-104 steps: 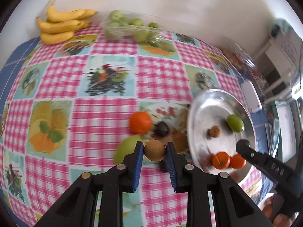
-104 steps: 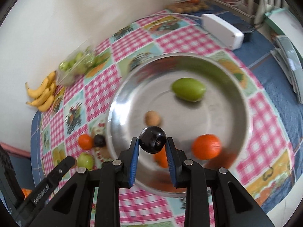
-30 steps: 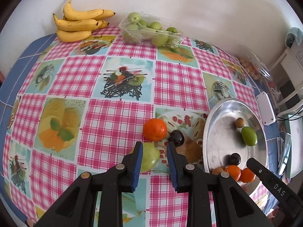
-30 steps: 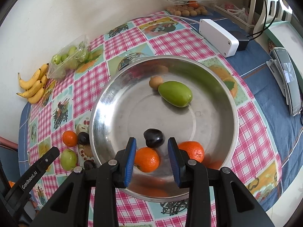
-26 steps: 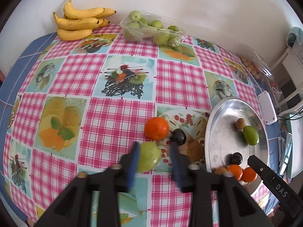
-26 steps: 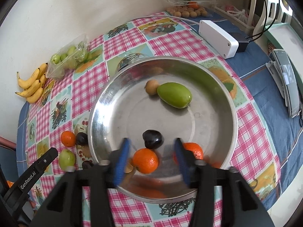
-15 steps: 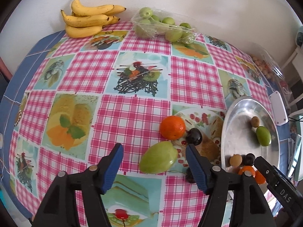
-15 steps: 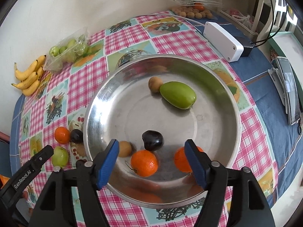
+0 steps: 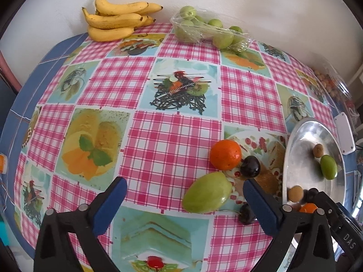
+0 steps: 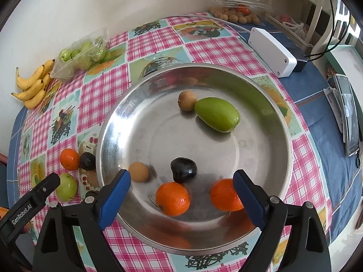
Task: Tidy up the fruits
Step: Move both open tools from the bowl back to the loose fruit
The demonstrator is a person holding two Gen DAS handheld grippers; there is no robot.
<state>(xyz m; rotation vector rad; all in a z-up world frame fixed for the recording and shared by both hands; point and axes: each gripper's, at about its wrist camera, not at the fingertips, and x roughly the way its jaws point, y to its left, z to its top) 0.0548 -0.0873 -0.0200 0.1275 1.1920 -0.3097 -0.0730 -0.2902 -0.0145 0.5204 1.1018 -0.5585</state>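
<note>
A steel bowl (image 10: 267, 158) (image 9: 301, 156) holds a green mango (image 10: 217, 114), two brown round fruits (image 10: 187, 100) (image 10: 138, 171), a dark plum (image 10: 183, 169) and two oranges (image 10: 172, 198) (image 10: 224, 195). On the cloth left of the bowl lie an orange (image 9: 225, 154), a dark plum (image 9: 250, 169), a green mango (image 9: 207, 192) and a small dark fruit (image 9: 246, 214). My left gripper (image 9: 185, 200) is open wide and empty, with the mango between its fingers' line. My right gripper (image 10: 181, 192) is open wide and empty above the bowl's near side.
Bananas (image 9: 115, 21) and a clear pack of green fruits (image 9: 208, 32) lie by the far wall. A white box (image 10: 271, 52), a phone (image 10: 348, 113) and a clear tray of small fruits (image 10: 236, 11) lie beyond the bowl.
Both grippers let go of their fruits into the bowl, opened wide and drew back. A second brown fruit and the dark plum now lie in the bowl.
</note>
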